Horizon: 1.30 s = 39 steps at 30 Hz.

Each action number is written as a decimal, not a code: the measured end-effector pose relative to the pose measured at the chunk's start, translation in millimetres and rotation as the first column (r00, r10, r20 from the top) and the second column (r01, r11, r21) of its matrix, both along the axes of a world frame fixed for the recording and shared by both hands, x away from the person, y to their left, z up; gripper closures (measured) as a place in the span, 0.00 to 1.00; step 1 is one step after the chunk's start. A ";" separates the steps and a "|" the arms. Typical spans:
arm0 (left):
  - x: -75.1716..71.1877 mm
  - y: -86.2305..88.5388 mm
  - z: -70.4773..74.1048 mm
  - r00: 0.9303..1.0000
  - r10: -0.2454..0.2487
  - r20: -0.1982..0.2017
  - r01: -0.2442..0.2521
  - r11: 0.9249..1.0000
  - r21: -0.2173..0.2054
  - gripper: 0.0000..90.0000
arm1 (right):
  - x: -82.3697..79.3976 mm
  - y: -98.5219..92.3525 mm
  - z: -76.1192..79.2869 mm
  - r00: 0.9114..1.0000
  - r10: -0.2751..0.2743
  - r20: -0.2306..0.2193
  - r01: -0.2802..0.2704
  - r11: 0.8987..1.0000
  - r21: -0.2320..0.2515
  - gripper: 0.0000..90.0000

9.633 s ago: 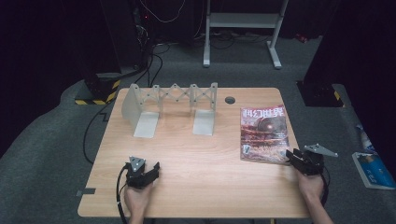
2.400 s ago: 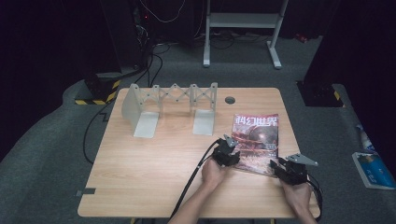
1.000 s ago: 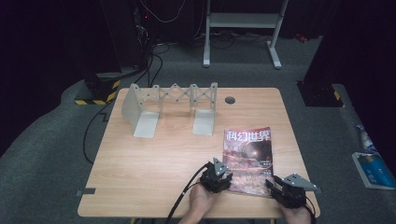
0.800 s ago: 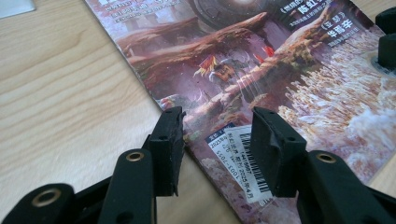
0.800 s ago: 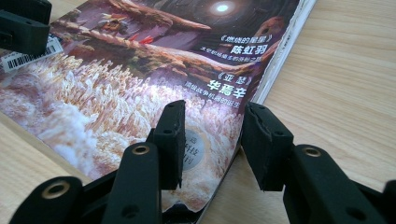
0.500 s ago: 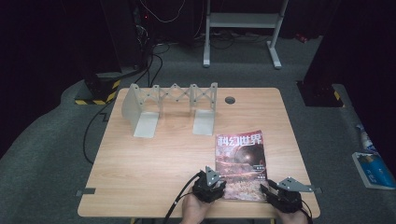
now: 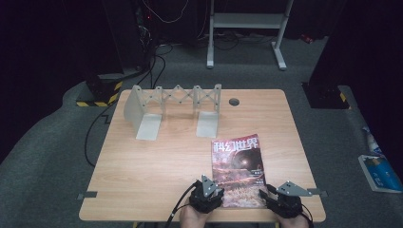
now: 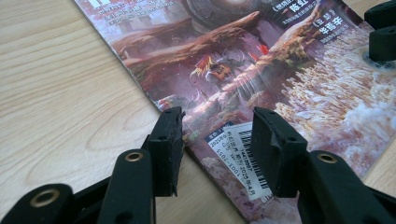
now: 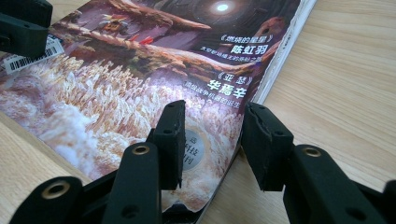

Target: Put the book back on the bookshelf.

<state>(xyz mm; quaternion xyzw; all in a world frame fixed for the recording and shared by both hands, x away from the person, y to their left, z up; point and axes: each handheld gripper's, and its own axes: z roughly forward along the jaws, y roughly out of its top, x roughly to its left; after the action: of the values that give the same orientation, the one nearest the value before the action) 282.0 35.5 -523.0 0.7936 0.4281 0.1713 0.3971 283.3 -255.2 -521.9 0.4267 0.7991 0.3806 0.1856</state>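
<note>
Glossy paper on the magazine [image 8: 243,60], its cover catching a soft sheen, with a plain white printed barcode label stuck near the corner. Under it, the table [image 7: 157,166] shows light wood grain, smooth and matt. The left gripper [image 8: 217,144] has black jaws, matt like hard plastic or rubber, with small brass-coloured metal eyelets; the right gripper [image 9: 212,140] looks the same. Farther back, the folding rack [image 7: 173,107] looks pale grey, dull, maybe plastic. Grey floor [image 7: 47,190], rough like carpet.
</note>
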 end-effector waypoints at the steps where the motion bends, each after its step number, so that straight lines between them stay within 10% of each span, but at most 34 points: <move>1: -1.1 2.5 -0.3 1.000 0.004 0.004 -0.004 1.000 -0.001 0.60 | 0.6 1.5 0.0 1.000 0.005 0.000 -0.005 1.000 0.000 0.67; 39: -8.8 76.8 -5.8 0.983 0.179 -0.031 -0.181 0.980 -0.087 0.60 | 19.7 74.4 -0.4 0.993 0.120 -0.014 -0.120 0.993 0.009 0.68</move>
<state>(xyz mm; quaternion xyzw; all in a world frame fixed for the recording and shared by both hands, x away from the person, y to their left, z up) 273.2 112.4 -528.8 0.7349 0.5101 0.1780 0.4100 303.1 -180.8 -522.3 0.3813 0.8230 0.3915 0.1549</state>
